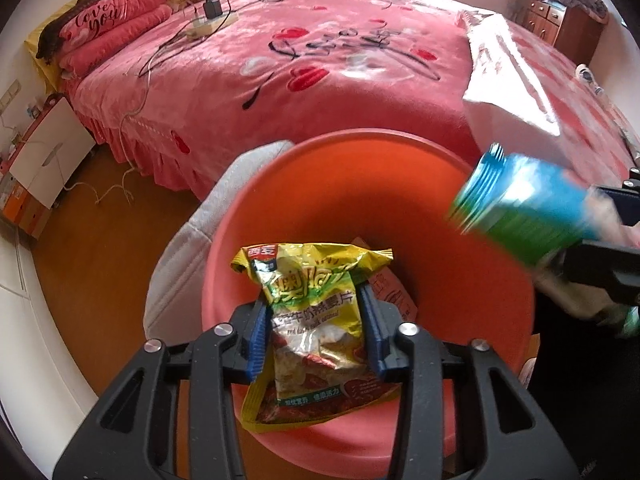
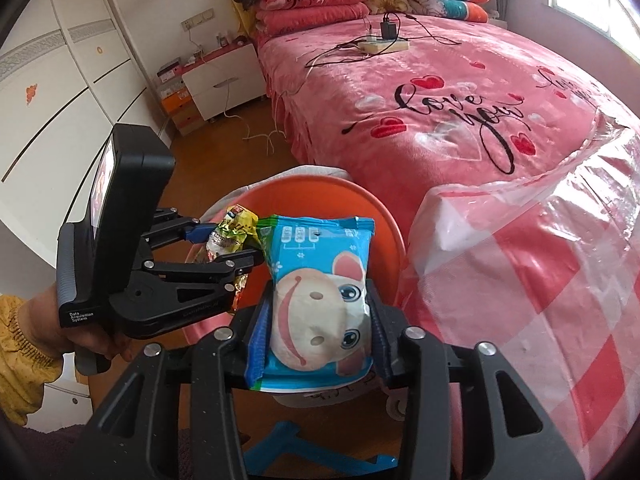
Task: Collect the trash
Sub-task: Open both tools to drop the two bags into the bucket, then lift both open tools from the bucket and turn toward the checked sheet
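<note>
An orange bin [image 1: 460, 240] stands on the floor at the foot of the bed. Directly over its mouth, my left gripper [image 1: 316, 304] is shut on a yellow-green snack packet [image 1: 312, 344]; its blue pads press both sides and the packet hangs upright. A flat wrapper lies inside the bin below it. From the right side my right gripper [image 2: 320, 300] is shut on a blue wipes packet [image 2: 320, 280] with a cartoon animal, above the bin's [image 2: 320, 192] near rim. The left gripper [image 2: 230, 246] with the snack packet [image 2: 234, 232] shows on the left, the blurred wipes packet [image 1: 520, 212] on the right.
The bed with a pink blanket [image 1: 320, 60] fills the space behind the bin, with a power strip [image 2: 384, 46] on it. A red-and-white checked plastic bag [image 2: 520, 280] lies on the bed's corner. Grey-white padded cloth [image 1: 192, 232] hugs the bin's left side. A yellow sleeve [image 2: 24, 340] shows at the left.
</note>
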A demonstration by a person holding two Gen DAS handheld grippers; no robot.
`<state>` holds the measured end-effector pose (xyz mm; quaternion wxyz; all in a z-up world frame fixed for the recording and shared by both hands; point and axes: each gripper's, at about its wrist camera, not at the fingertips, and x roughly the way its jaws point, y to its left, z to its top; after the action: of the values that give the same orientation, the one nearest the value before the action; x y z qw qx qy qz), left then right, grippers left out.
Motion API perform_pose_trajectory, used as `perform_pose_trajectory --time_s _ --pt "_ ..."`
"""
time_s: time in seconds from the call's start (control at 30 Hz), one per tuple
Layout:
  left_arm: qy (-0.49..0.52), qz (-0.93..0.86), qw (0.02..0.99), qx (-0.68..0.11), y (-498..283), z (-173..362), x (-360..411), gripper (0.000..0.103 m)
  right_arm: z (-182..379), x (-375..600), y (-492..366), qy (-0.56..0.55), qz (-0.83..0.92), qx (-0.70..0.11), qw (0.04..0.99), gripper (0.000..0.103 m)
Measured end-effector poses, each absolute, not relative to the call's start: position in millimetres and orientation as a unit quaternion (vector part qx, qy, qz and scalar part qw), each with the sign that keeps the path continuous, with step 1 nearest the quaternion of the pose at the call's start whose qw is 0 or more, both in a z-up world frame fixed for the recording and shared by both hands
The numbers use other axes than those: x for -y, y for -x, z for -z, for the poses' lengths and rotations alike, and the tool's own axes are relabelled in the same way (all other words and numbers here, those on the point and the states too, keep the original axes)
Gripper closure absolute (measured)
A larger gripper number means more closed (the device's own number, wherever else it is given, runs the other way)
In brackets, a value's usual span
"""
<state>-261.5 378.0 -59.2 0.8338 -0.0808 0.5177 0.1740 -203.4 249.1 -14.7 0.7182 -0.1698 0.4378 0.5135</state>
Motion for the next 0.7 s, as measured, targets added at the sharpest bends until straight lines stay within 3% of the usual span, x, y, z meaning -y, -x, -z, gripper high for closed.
perform_pose_trajectory --time_s 0.07,0.13,0.3,0.37,0.7 --pt "0.084 -0.181 0.828 -0.524 261.1 64.7 -379.9 0.034 15.5 -246.3 202.7 0.162 -0.513 -0.436 0.721 0.033" --pt "0.082 -0.192 0.828 -0.520 262.8 64.6 -381.0 0.027 13.6 -240.3 202.8 0.154 -0.512 -0.431 0.727 0.023" --pt "0.079 -0.194 0.833 -0.511 262.4 58.2 -381.7 0.021 9.2 -229.1 208.3 0.151 -0.512 -0.418 0.735 0.022" --pt "0.076 -0.196 0.835 -0.508 262.0 55.2 -380.5 0.020 7.5 -225.7 213.1 0.164 -0.501 -0.407 0.746 0.011" --pt "0.064 -0.190 0.849 -0.489 259.1 39.1 -370.2 0.020 -9.4 -194.8 201.2 0.109 -0.491 -0.398 0.768 0.011"
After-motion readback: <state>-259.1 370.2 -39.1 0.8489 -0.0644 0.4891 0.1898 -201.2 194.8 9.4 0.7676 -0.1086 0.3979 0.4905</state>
